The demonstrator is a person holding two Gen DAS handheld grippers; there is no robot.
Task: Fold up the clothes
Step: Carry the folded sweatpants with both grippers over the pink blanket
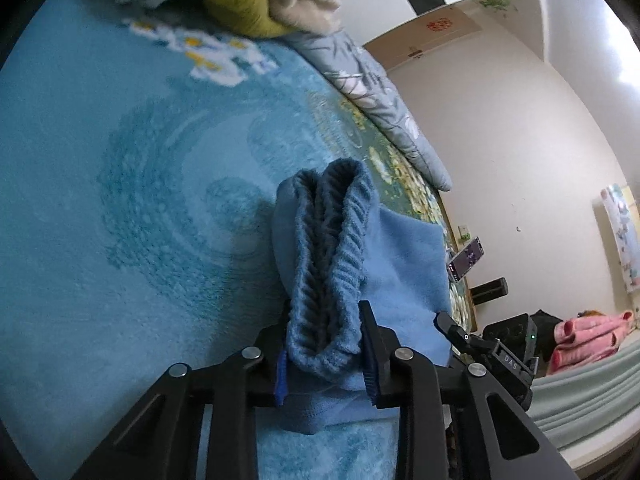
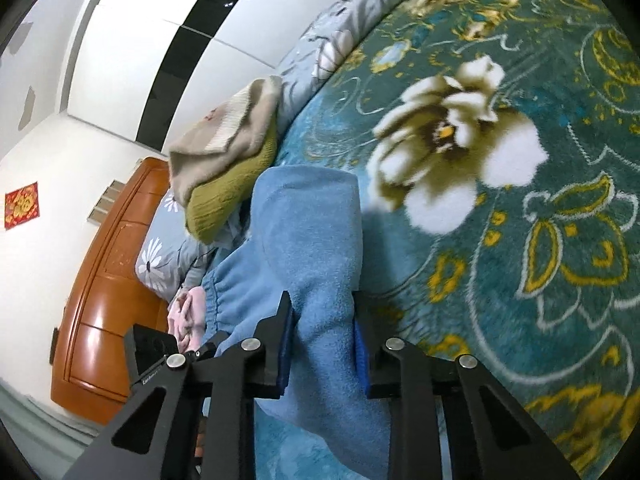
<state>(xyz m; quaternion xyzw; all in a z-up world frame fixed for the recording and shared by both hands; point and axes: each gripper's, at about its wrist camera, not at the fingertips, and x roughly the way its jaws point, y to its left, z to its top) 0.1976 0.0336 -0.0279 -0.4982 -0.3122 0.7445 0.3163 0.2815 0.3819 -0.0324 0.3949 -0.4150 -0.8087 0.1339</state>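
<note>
Fleece, soft, light, floppy: blue fleece garment (image 1: 404, 264) on bed blanket (image 1: 120, 200). Left claw (image 1: 326, 344) clamped on ribbed cuff (image 1: 332, 248); right claw (image 2: 322, 344) clamped on plain fleece fold. Ribbed edges grip best.

There were two hand-held grippers, the left (image 1: 326, 344) and the right (image 2: 322, 344), one blue fleece garment (image 2: 308, 240), and two folded sweaters stacked: one cream (image 2: 224, 136), one olive (image 2: 228, 192).

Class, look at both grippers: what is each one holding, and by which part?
Left gripper: the light blue fleece garment, held at its ribbed cuff. Right gripper: a plain fold of it.
</note>
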